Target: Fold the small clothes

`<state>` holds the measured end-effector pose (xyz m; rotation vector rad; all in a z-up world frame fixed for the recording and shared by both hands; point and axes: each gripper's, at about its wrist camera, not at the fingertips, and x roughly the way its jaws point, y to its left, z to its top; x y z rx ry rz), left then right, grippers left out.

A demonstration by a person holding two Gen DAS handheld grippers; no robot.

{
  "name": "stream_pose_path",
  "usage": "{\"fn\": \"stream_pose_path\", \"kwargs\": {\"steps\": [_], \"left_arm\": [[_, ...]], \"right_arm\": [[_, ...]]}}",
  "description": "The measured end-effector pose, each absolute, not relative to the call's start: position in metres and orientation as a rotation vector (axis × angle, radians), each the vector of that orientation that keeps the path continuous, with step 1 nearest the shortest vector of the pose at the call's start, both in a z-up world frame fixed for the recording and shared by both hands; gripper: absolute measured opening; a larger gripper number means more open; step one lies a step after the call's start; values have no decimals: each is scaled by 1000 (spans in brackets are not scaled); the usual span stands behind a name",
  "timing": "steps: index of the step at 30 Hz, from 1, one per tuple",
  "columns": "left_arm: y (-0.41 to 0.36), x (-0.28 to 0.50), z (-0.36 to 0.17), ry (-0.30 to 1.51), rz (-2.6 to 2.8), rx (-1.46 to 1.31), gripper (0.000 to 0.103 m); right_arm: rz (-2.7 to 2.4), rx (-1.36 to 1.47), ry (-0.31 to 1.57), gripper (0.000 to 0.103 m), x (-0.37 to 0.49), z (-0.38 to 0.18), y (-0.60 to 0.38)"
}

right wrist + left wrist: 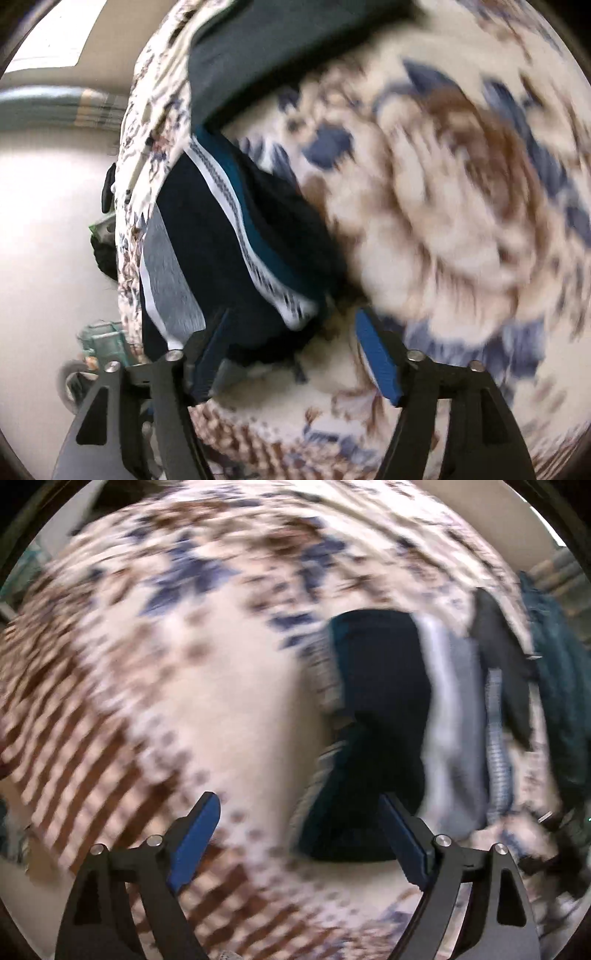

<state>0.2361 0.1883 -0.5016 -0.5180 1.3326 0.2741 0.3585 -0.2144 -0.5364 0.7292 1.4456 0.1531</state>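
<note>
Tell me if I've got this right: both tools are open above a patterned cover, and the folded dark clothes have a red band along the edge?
Not quite. The band on the folded dark clothes is white with teal beside it, not red, as the right wrist view shows. Both the left tool and the right tool are open over the patterned cover.

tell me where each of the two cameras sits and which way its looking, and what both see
Left wrist: sits on the left gripper, looking steeply down over a patterned bedspread at a dark folded garment and a grey garment; only its own open blue-padded fingers show.
Right wrist: sits on the right gripper, looking down at the dark garment's white patterned band; its own open fingers show, nothing pinched.
Shared: the bedspread, the dark garment and the grey garment.
</note>
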Motion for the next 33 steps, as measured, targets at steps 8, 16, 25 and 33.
{"fn": "stream_pose_path", "kwargs": {"steps": [8, 16, 25, 33], "left_arm": [[226, 208, -579, 1414, 432, -599, 88], [233, 213, -608, 1407, 429, -673, 103], [253, 242, -566, 1154, 195, -997, 103], [245, 304, -592, 1132, -10, -1067, 103]], "right_arm": [[25, 598, 1406, 6, 382, -523, -202], [97, 637, 1608, 36, 397, -553, -221], [552, 653, 1649, 96, 479, -604, -189], [709, 641, 1651, 101, 486, -619, -173]]}}
